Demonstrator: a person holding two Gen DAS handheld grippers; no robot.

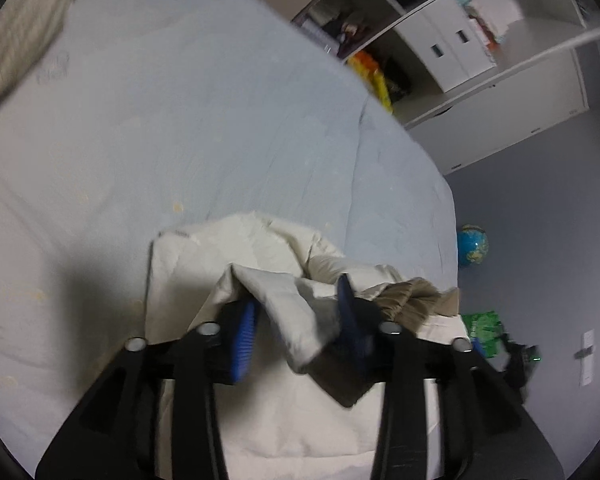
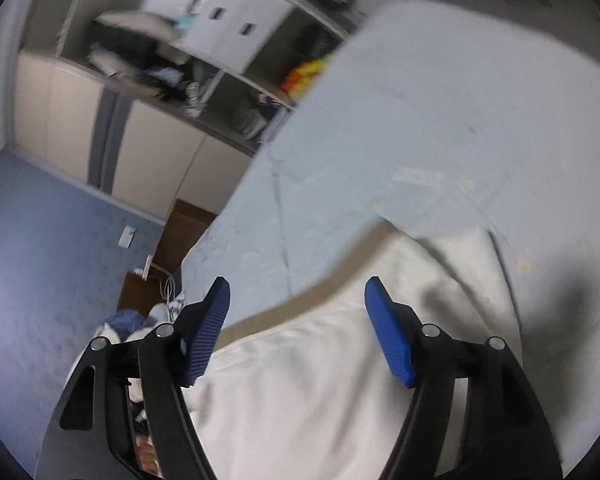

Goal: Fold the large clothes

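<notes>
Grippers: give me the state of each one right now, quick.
Left gripper: open, with a fold of the cream garment between its pads, not pinched.
Right gripper: open, holding nothing, above the garment.

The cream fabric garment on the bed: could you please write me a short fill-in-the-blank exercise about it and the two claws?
1. The cream fabric garment lies on a pale ____ bedsheet.
2. A fold of it sits between the pads of the ____ claw.
3. The right claw has its pads apart with ____ gripped between them.
4. Beside the bed, on the floor, stands a small blue ____.

Missing words: blue; left; nothing; globe
</notes>
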